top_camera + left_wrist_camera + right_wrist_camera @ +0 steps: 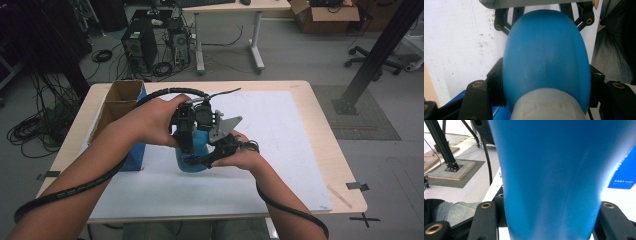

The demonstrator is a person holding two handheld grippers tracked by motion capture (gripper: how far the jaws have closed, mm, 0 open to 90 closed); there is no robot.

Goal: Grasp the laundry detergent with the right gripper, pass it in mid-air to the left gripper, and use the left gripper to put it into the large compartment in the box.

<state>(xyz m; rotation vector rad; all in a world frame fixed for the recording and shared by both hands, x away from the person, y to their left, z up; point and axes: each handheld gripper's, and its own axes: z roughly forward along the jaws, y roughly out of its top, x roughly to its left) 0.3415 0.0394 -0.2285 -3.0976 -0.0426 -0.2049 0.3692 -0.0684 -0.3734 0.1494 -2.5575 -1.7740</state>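
Blue bottle (192, 150) sits mid-table on the white sheet (280, 125), right of the cardboard box (120, 102). Your left gripper (186, 142) is clamped on it near the pale cap (549, 107); your right gripper (207, 161) is clamped on its body.

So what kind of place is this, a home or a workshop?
Most likely a lab or workshop: computer towers with tangled cables on the floor, an office desk, and a black metal frame post.
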